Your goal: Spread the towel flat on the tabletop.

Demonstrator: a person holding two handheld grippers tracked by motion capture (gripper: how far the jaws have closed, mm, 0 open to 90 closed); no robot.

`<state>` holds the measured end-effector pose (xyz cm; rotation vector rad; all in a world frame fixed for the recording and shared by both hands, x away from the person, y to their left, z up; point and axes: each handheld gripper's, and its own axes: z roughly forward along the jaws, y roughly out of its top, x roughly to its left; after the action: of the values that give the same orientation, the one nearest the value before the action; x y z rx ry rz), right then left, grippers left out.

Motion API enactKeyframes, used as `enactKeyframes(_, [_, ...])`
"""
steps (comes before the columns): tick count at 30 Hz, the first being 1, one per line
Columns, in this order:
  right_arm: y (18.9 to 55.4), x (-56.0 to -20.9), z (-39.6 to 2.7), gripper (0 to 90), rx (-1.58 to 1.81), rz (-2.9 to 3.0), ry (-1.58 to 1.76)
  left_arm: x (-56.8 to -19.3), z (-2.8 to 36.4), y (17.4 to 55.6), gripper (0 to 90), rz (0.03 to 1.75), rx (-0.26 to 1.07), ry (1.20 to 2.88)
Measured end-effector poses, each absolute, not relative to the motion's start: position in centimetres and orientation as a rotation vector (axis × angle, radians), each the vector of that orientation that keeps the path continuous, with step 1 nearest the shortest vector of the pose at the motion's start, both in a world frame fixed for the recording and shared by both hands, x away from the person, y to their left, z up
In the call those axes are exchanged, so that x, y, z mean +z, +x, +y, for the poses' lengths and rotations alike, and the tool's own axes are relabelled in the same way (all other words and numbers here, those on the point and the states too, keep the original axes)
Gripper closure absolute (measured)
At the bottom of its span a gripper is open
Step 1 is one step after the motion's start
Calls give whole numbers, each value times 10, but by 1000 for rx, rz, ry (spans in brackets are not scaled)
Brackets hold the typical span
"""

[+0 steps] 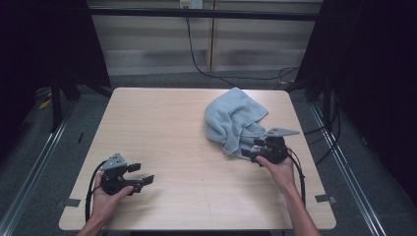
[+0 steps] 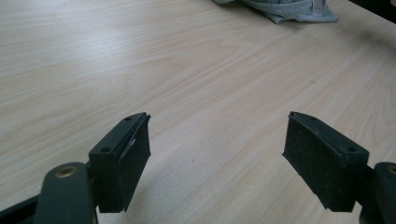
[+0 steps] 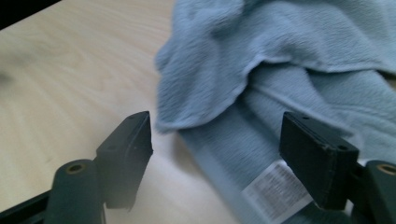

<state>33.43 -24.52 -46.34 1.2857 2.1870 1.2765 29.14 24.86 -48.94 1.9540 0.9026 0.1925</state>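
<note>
Your pale wood table point(image 1: 187, 128) holds a crumpled blue towel point(image 1: 235, 119) at its far right. Your right gripper point(image 3: 215, 140) sits at the towel's near edge, jaws spread, apparently pinching nothing. Your left gripper point(image 2: 217, 149) hovers near left, jaws spread over bare wood.

Lab recording bay: bare wood counter point(image 1: 162, 128) between black curtains point(image 1: 373, 73), floor rails point(image 1: 29, 167), loose cables point(image 1: 196, 59), grey carpet.
</note>
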Motion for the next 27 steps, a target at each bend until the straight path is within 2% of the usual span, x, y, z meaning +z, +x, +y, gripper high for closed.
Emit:
enactKeyframes(6, [365,-470,-248,182,1248,2170,1338,-490,248,293,222,902,191,1964])
enactKeyframes(10, [374,-476,-242,189,1201,2176,1353,-491,247,293,223,898,191,1966])
enactKeyframes(17, [391,-508,-232,205,1060,2195,1423,-491,247,293,224,894,187,1973])
enactKeyframes(19, [390,-510,-226,307,1006,2188,1389,-492,246,293,225,895,188,1973])
enactKeyframes(20, [387,-508,-226,473,1030,2205,1383,-491,246,293,226,894,189,1972])
enactKeyframes(21, [387,-508,-226,473,1030,2205,1383,-491,245,293,226,891,189,1973])
enactKeyframes(22, [383,-508,-224,562,1069,2225,1379,-491,245,293,227,888,189,1973])
enactKeyframes(25, [373,-507,-215,630,1085,2266,1342,-491,245,293,231,885,190,1974])
enactKeyframes(27, [368,-507,-210,643,1095,2275,1325,-491,244,293,233,886,189,1974])
